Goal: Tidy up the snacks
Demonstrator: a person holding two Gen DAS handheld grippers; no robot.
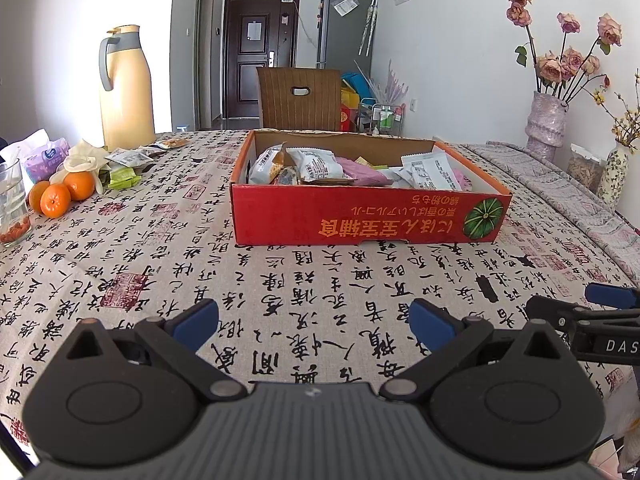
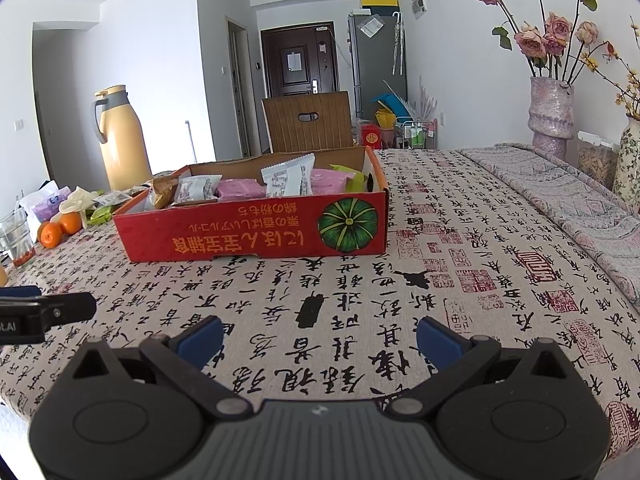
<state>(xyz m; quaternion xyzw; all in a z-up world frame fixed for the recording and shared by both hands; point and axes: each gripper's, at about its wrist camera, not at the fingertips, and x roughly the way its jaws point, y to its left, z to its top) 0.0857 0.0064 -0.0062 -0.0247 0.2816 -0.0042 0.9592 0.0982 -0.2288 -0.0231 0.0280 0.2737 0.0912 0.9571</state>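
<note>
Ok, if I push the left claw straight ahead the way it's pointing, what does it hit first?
Most likely the near red wall of the snack box. The left claw is open and empty, aimed over bare tablecloth at that wall. Nothing else lies between them, though depth is hard to judge through the fisheye.

A lived-in home, likely an apartment dining area; a table under a calligraphy-print cloth, a wooden chair behind it; a dark front door down a short hall, a grey fridge, a yellow thermos jug, dried roses in a vase.
</note>
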